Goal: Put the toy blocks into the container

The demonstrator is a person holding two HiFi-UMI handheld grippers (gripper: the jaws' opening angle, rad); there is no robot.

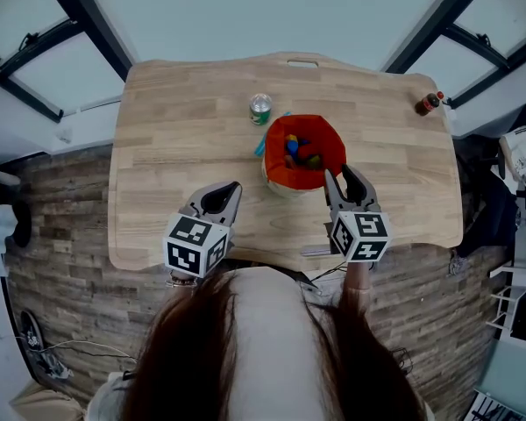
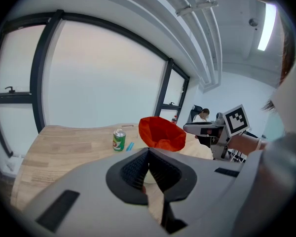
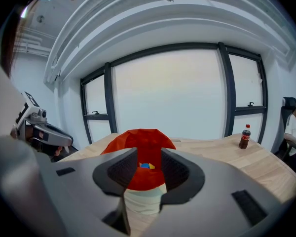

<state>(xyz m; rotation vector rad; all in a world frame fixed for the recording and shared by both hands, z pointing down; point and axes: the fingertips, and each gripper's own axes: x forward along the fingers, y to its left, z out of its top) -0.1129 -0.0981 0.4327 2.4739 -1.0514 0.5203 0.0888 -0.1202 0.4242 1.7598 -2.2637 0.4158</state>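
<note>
Now both my grippers hover over the near edge of a pale wooden table [image 1: 184,147], seen from above my head. My left gripper [image 1: 231,189] sits to the left and well short of the container. Its jaws are closed with the tips meeting, and I see nothing gripped between them, only bare wood below.

My right gripper [image 1: 340,175] is at the near right side of the container [image 1: 329,143], with its tips just beside the rim. Its jaws stand apart and press on nothing. In the right gripper view the gap between them frames the red lining and the pale lower body of the container straight ahead.

The toy blocks [image 1: 300,153] lie inside the container in a small heap of blue, yellow and other colours.

Behind the container and a little to its left, a green can [image 1: 260,109] stands upright. A small blue piece [image 1: 261,144] lies flat on the wood between the can and the container's left side. At the far right corner of the table, well apart from everything else, stands a dark bottle [image 1: 429,103] with a red cap. Past that corner, a seated person [image 3: 295,127] shows at the edge of the right gripper view.
</note>
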